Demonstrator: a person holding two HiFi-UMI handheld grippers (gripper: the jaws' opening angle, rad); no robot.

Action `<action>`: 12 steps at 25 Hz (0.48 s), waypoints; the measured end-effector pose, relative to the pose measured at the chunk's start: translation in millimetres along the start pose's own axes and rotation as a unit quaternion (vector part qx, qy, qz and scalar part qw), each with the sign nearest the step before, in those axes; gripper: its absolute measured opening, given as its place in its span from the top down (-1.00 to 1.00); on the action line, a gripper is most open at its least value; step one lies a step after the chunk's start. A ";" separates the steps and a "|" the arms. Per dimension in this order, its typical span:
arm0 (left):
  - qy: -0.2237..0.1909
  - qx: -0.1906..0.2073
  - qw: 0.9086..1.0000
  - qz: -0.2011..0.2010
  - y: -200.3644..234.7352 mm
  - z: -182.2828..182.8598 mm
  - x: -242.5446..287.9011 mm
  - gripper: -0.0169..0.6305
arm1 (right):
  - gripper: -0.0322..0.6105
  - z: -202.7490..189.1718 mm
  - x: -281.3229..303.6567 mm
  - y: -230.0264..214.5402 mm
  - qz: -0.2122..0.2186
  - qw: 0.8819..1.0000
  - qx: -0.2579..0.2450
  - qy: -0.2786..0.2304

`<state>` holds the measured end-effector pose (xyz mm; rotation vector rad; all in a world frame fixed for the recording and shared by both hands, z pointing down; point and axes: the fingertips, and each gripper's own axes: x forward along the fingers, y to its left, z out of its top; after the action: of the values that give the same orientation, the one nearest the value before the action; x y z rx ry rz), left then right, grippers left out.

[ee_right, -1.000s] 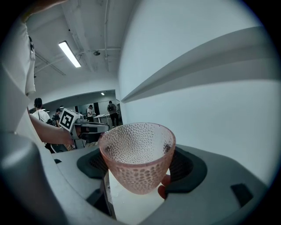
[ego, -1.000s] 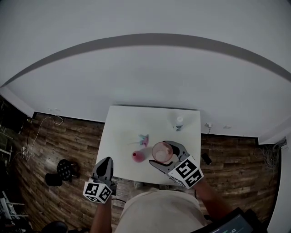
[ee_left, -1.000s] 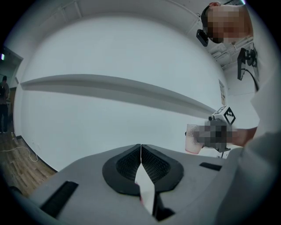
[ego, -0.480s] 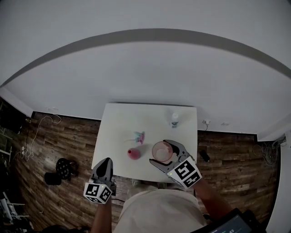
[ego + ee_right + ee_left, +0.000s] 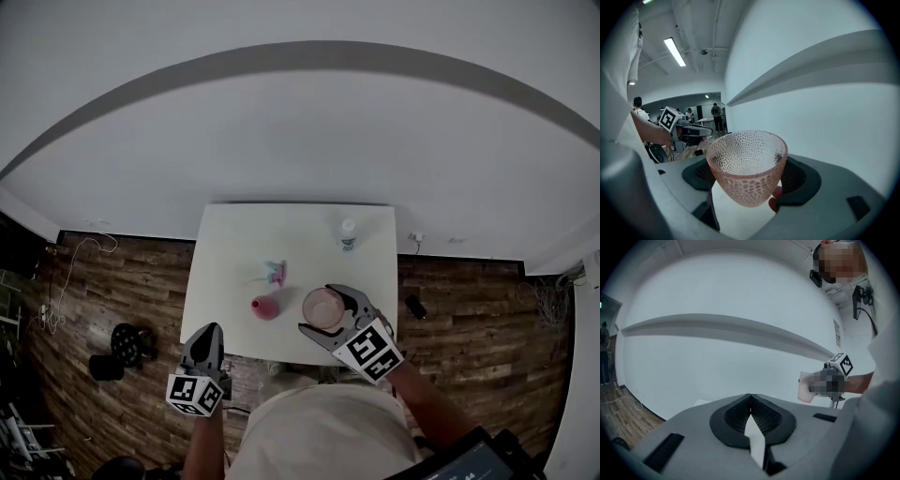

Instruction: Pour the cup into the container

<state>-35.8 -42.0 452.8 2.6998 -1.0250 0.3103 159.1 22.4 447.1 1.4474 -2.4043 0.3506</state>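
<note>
Right gripper view: my right gripper (image 5: 749,187) pinches pink dimpled cup (image 5: 745,157), left gripper (image 5: 750,409) pressed together; keep level until above pink container (image 5: 264,307).

I can read no word, number or brand anywhere. The cube (image 5: 195,395) on my left gripper (image 5: 208,330) and the cube (image 5: 367,351) on my right gripper (image 5: 319,309) carry only black-and-white square patterns, no letters. A small posted sheet (image 5: 836,332) in the background has print too small to make out. The screen (image 5: 466,462) at the lower right shows pale marks too blurred to read.
</note>
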 end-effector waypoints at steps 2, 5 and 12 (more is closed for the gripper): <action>0.006 0.004 1.000 -0.001 -1.4 -4.0 0.9 0.91 | -0.30 -4.9 1.4 -0.1 0.001 1.000 -0.001 0.004; 0.015 0.006 1.000 -0.004 -3.3 -12.0 2.8 0.91 | -0.30 -12.7 3.0 0.1 0.002 1.000 0.000 0.009; 0.031 0.006 0.999 -0.007 -2.7 -25.8 8.8 0.91 | -0.30 -25.0 8.1 -1.7 0.003 1.000 -0.002 0.021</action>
<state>-30.4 -38.0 479.4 2.6884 -0.9887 0.3972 160.5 24.1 473.4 1.4169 -2.3758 0.3738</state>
